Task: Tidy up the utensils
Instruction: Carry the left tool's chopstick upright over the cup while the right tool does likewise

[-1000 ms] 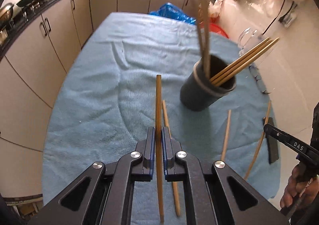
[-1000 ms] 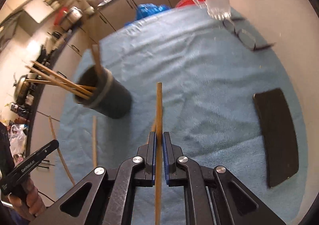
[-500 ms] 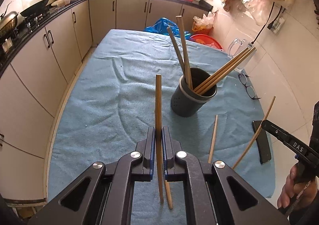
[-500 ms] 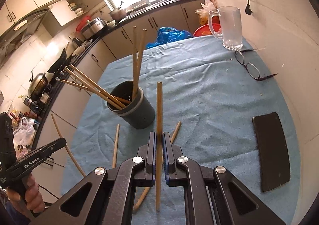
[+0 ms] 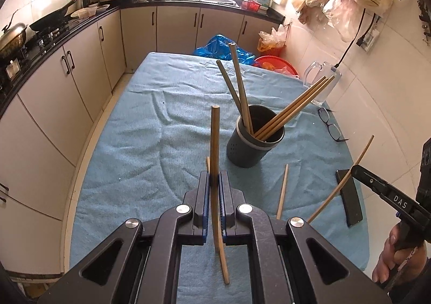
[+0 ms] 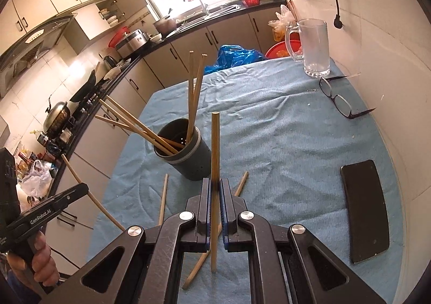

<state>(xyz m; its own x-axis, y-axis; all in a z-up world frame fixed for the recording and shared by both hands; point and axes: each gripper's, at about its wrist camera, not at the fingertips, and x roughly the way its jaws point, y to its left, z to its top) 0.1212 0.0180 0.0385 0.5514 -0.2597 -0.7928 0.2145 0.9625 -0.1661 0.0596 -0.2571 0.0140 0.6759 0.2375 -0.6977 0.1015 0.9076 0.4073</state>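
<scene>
**noob_q:** So why is each claw carrying a stick pointing up like that?

**kitchenbot_fan:** Both are pinching one. The left gripper (image 5: 214, 182) is pressed tight on a chopstick (image 5: 215, 142), and the right gripper (image 6: 215, 190) is clamped on another chopstick (image 6: 215, 147). I'd guess gripping mid-shaft leaves the lower end free to drop into the dark holder (image 5: 252, 146), which sits mid-table on the blue cloth (image 5: 134, 142) with five sticks leaning inside.

**noob_q:** Room to move?

**kitchenbot_fan:** Decent. Two loose chopsticks (image 6: 163, 200) lie just in front of the holder. The phone (image 6: 363, 209) and glasses (image 6: 336, 99) sit well apart by the wall-side edge. Those leaning sticks fan outward, so coming in from above looks safest.
</scene>
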